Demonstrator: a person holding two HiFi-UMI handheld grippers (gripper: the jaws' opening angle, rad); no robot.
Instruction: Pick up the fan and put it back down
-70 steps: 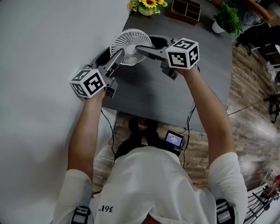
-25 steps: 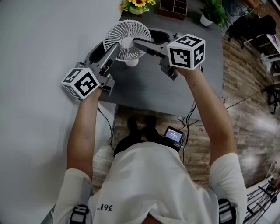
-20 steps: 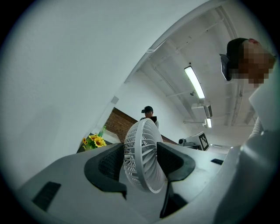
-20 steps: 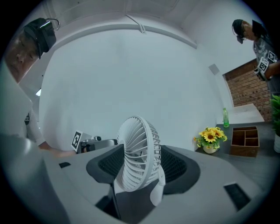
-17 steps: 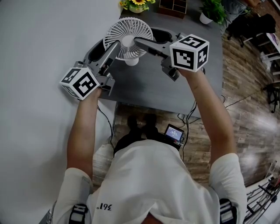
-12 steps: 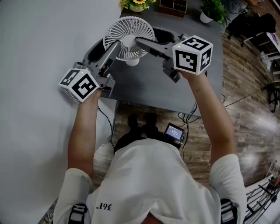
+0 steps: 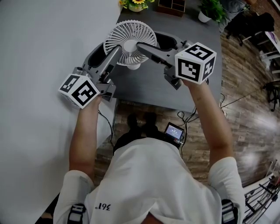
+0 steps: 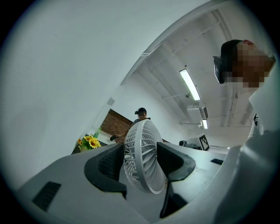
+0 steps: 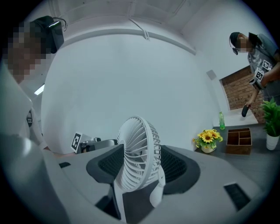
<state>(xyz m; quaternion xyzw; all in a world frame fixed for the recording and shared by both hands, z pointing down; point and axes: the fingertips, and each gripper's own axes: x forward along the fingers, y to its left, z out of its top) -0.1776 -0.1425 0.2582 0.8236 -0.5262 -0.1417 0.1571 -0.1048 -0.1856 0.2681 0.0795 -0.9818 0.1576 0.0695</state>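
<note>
Left gripper (image 7: 107,51) and right gripper (image 7: 153,43) fingers both clamp the white fan (image 7: 130,40). Its base seems just off the grey counter (image 7: 148,92).

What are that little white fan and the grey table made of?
The fan looks like moulded white plastic with a satin finish: thin, even grille ribs, no metallic shine. The table top is smooth, matte dark grey, perhaps laminate or paint; I cannot tell which.

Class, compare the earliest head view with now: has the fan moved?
Yes. The fan has risen toward the camera: it shows larger than before beside the sunflowers, which look no bigger.
</note>
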